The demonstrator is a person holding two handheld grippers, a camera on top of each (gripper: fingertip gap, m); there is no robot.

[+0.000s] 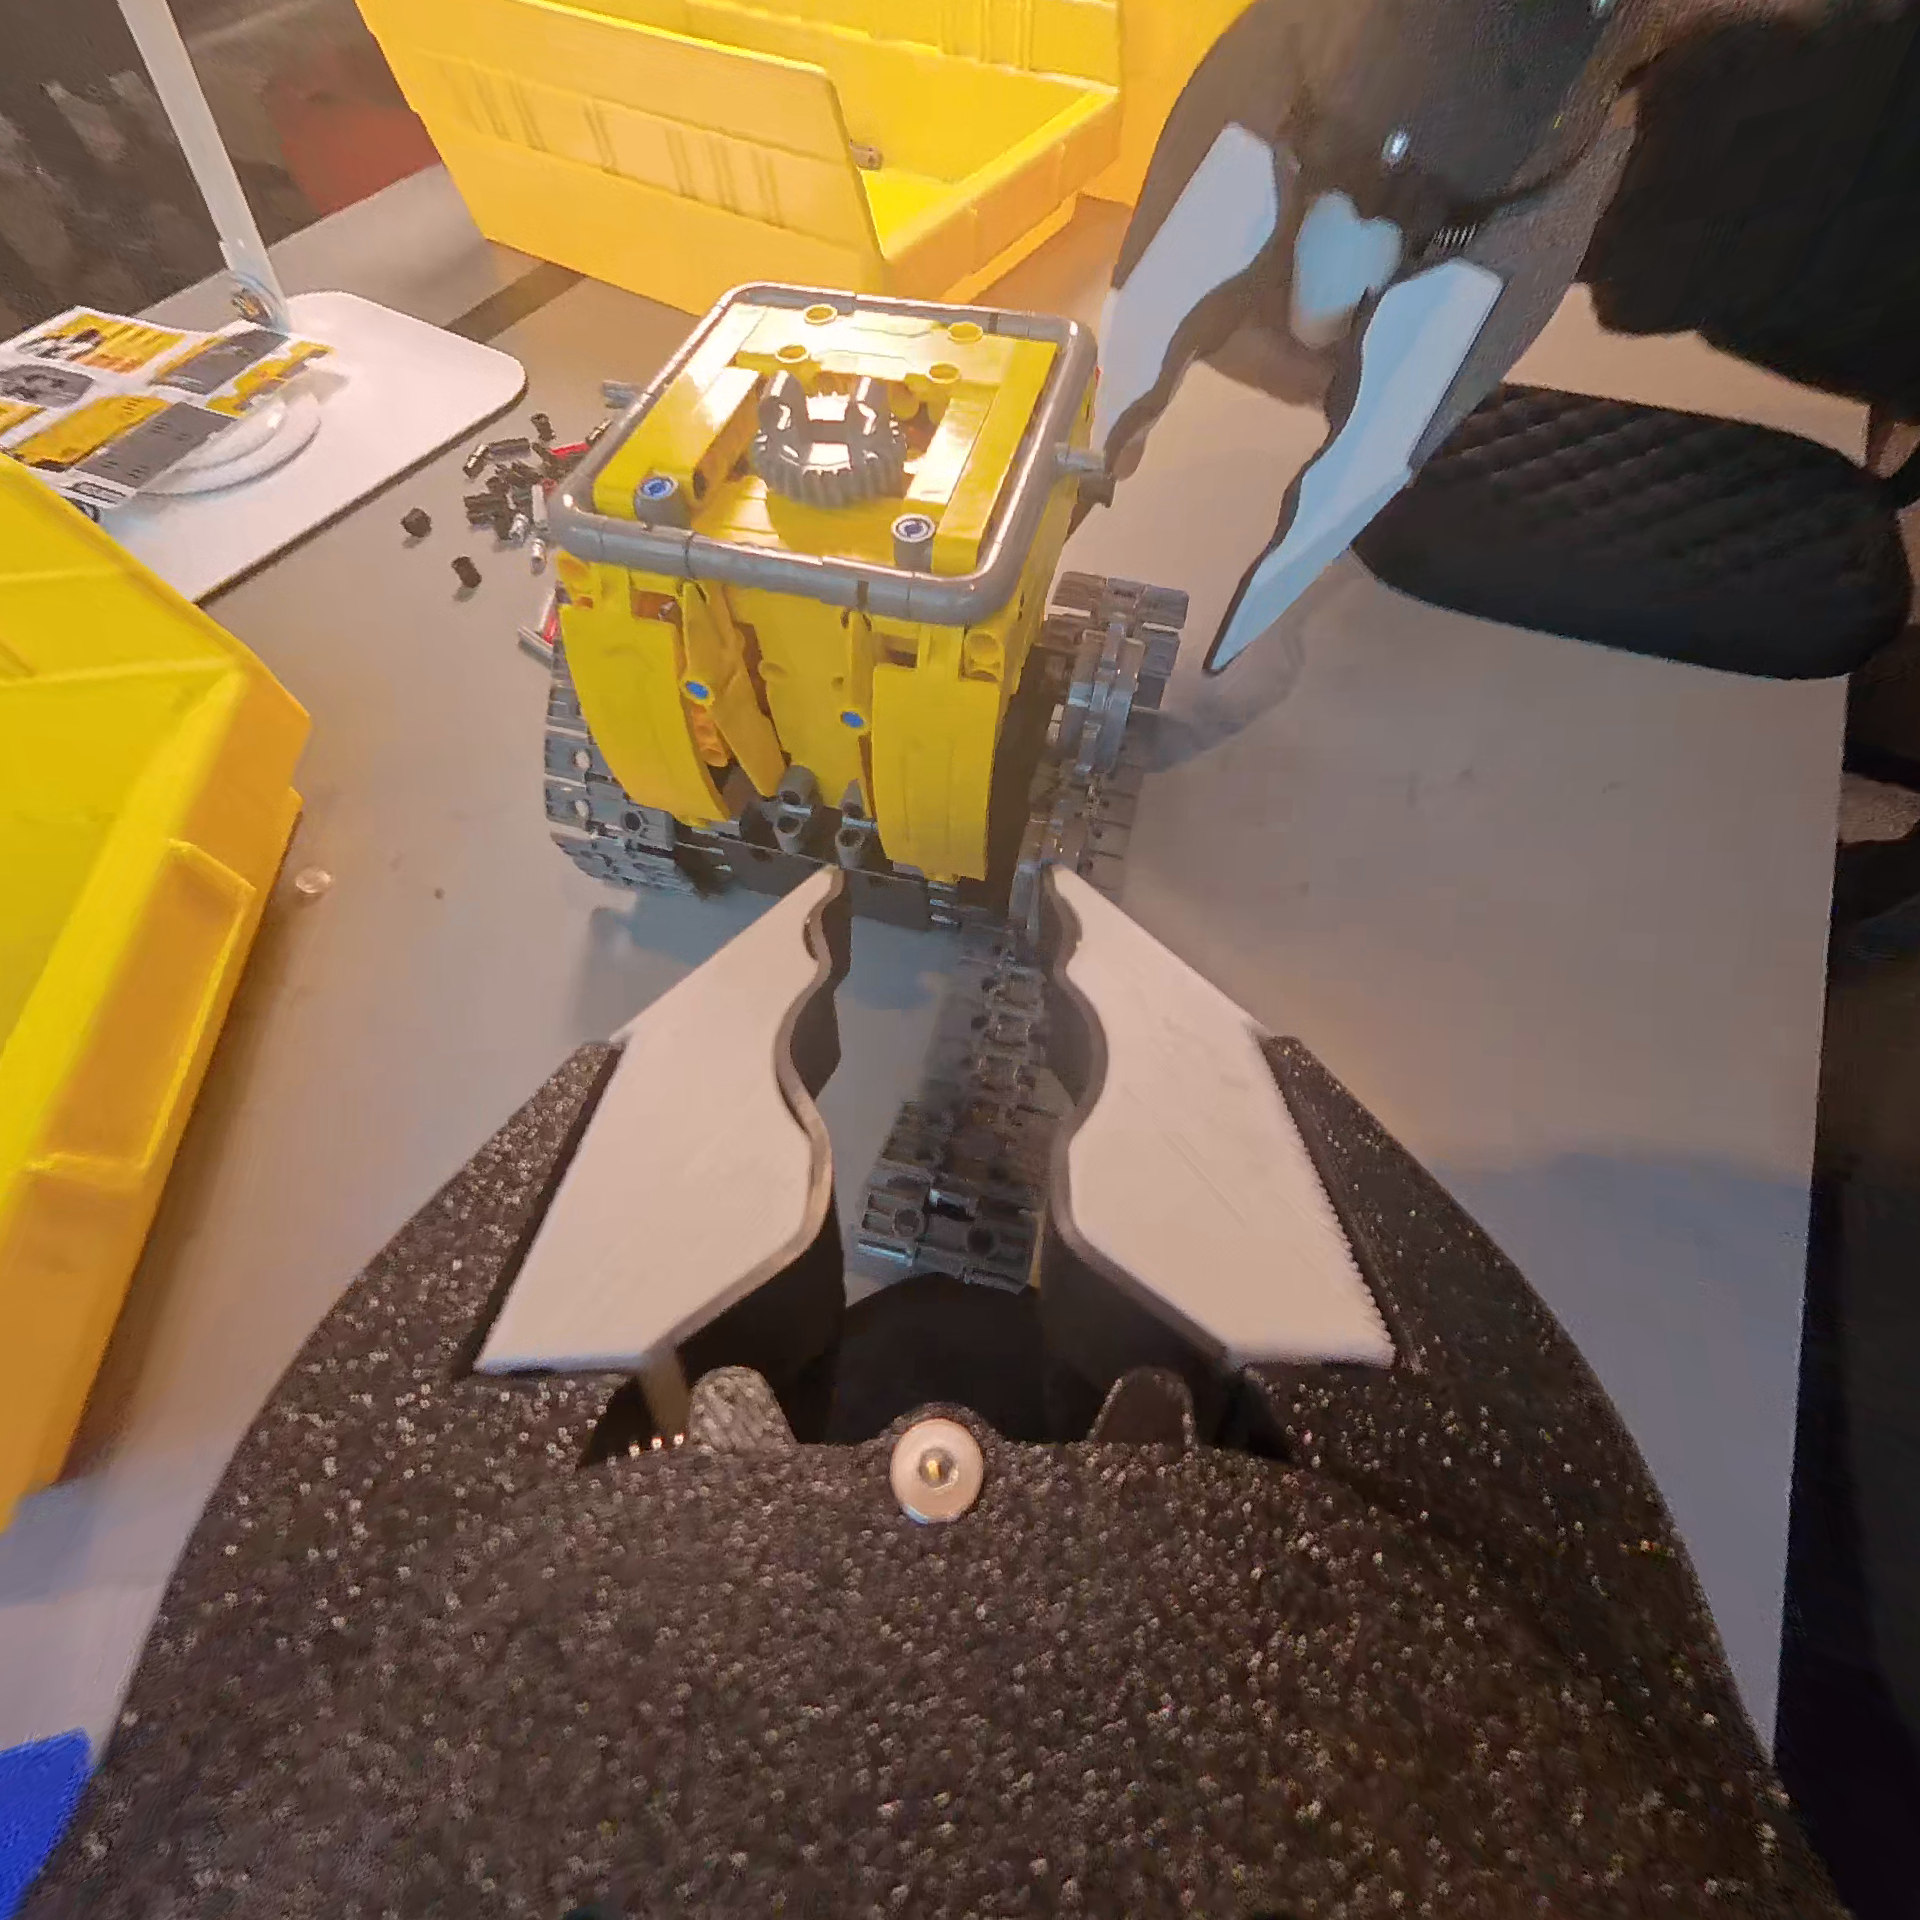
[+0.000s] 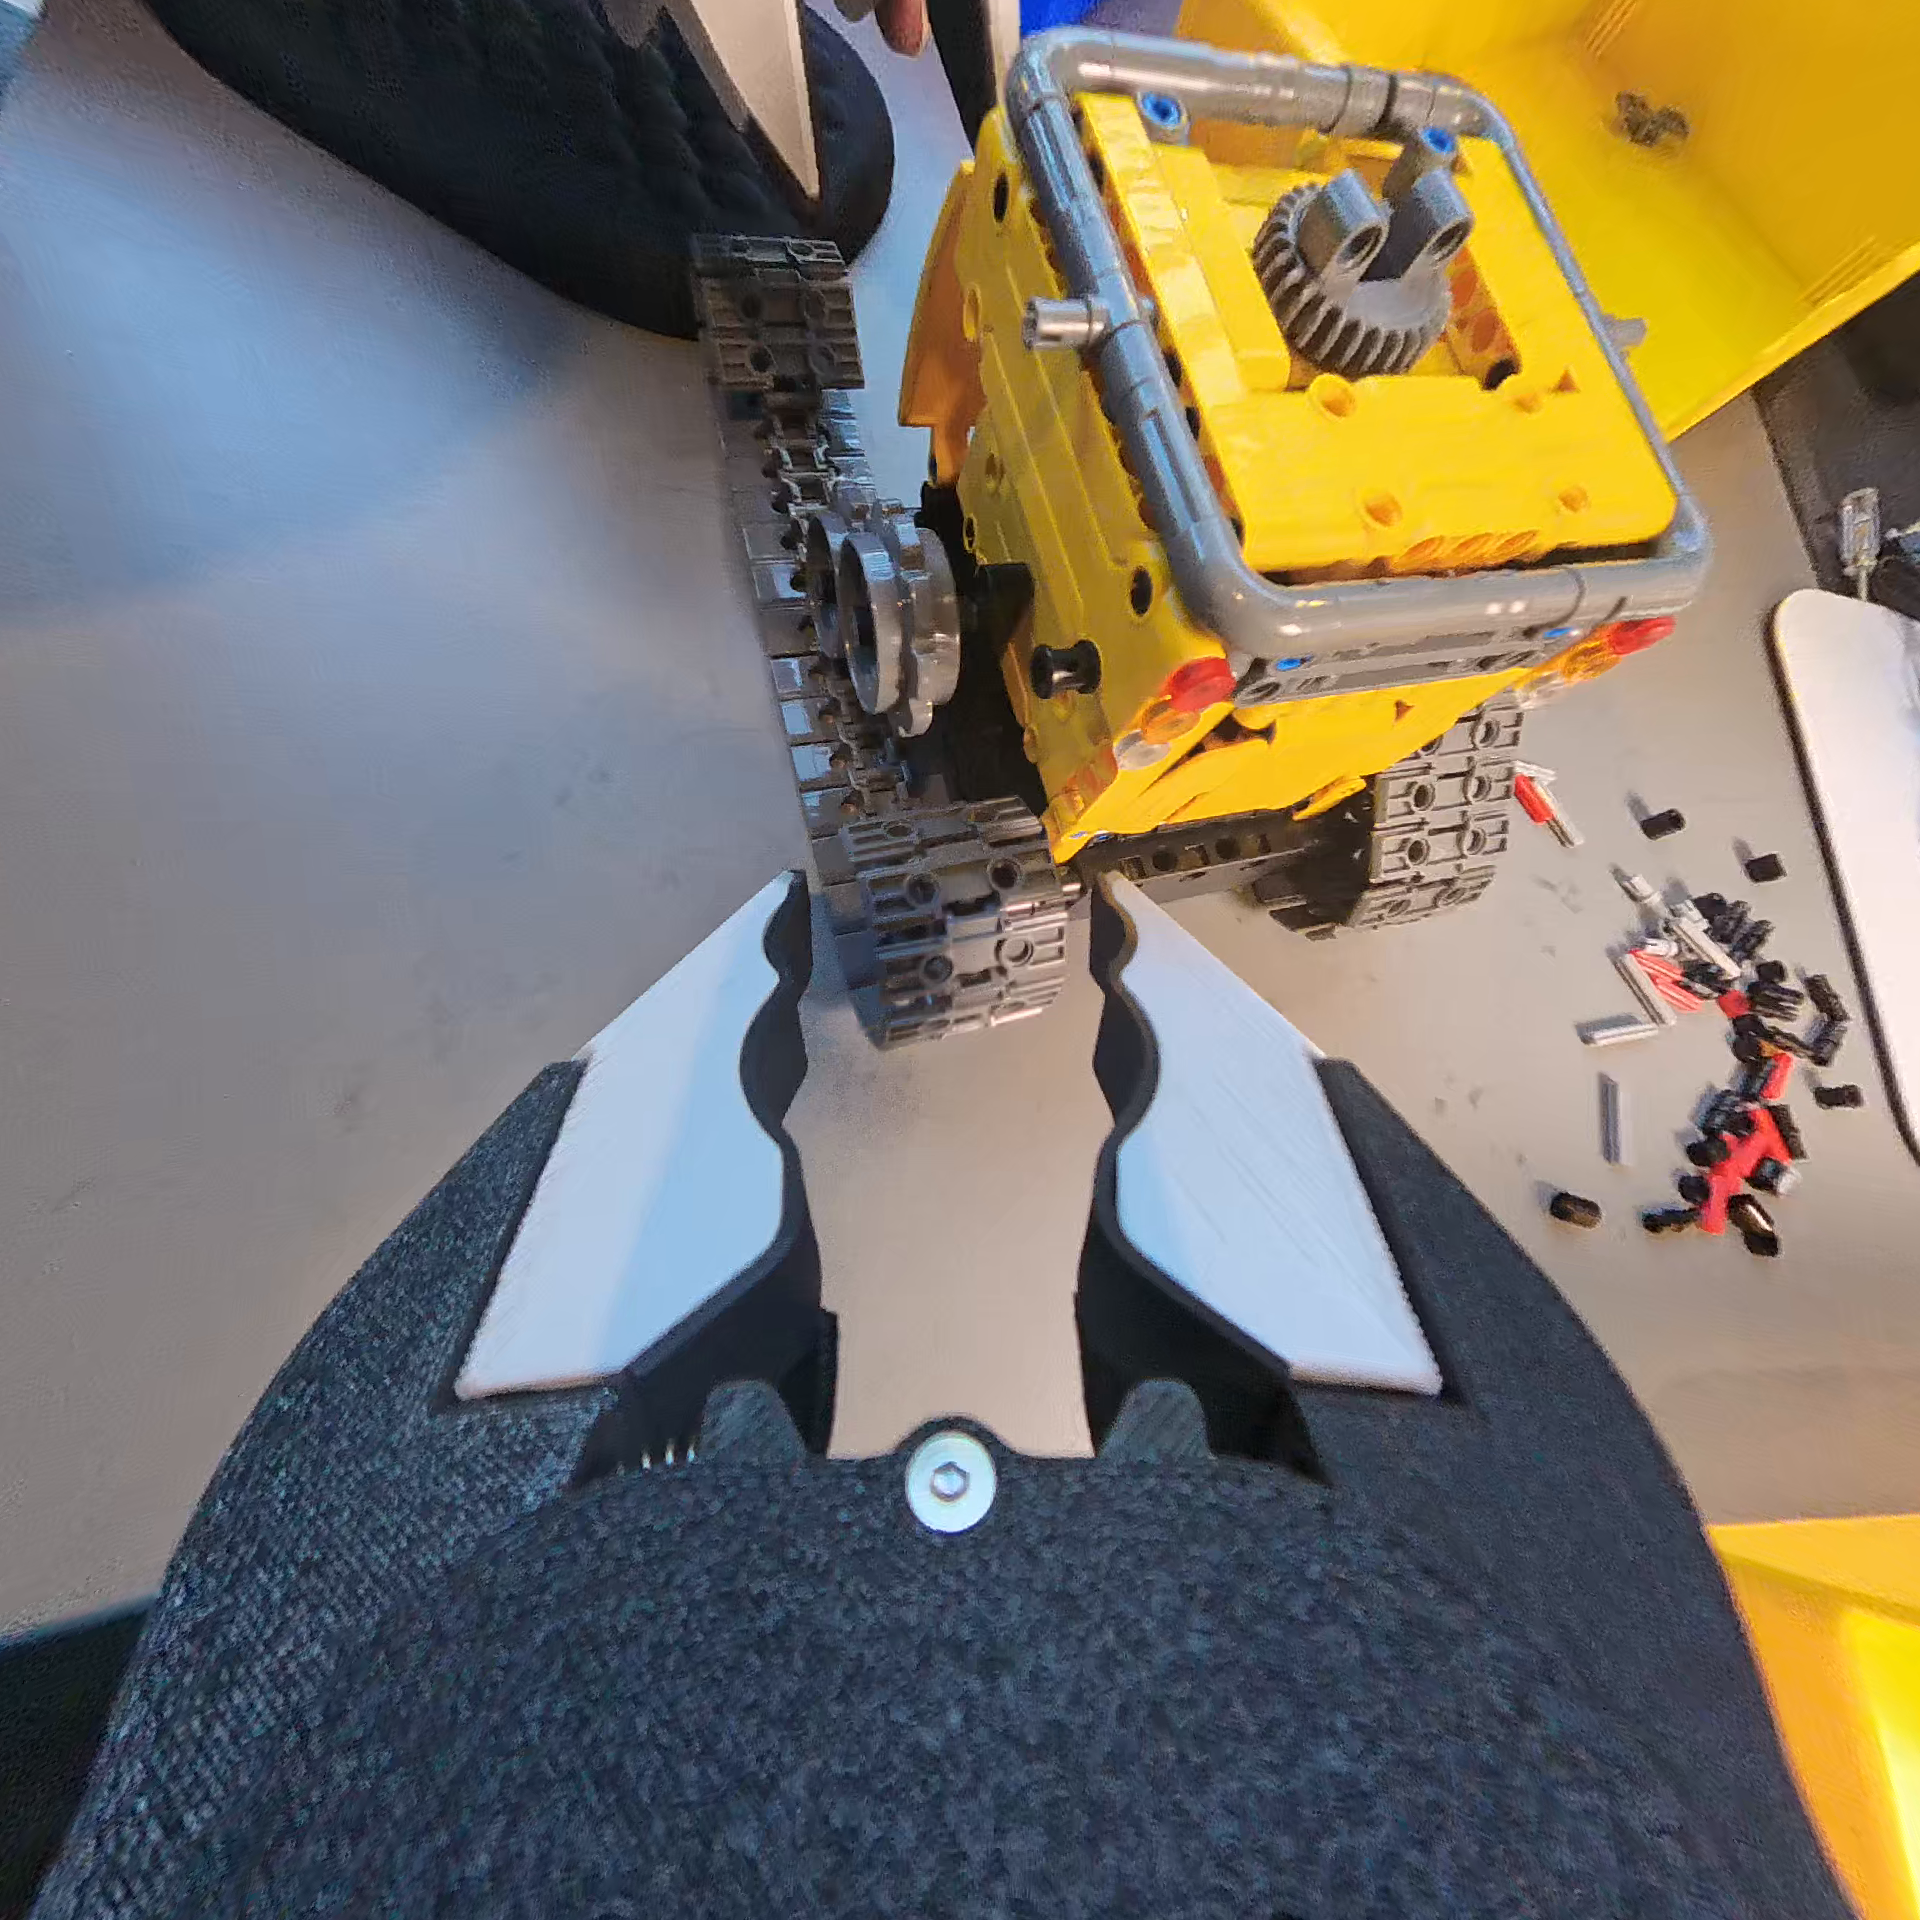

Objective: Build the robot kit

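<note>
Model: a yellow brick-built tracked vehicle [image 1: 821, 582] stands upright on the grey bench [image 1: 1403, 935], with a grey tube frame around its top and a dark gear [image 1: 821, 447] in the middle of that top.
Loose track: a strip of grey track [image 1: 966, 1122] trails from the model's right side along the bench toward the left tongs.
Left tongs: left tongs [image 1: 940, 904] stand apart, holding nothing; the loose track runs between the two fingers, though whether it touches them is hard to tell.
Right tongs: right tongs [image 2: 948, 896] stand apart and empty, tips just beside the rolled end of the track [image 2: 956, 925] at the model's near corner.
Small parts: black, red and grey pins [image 2: 1725, 1049] lie scattered on the bench beside the model.
Bins: yellow bins [image 1: 748, 135] sit behind and to the left of the model.
Leaflet: a printed leaflet [image 1: 135, 384] lies on a white stand base [image 1: 416, 384].
</note>
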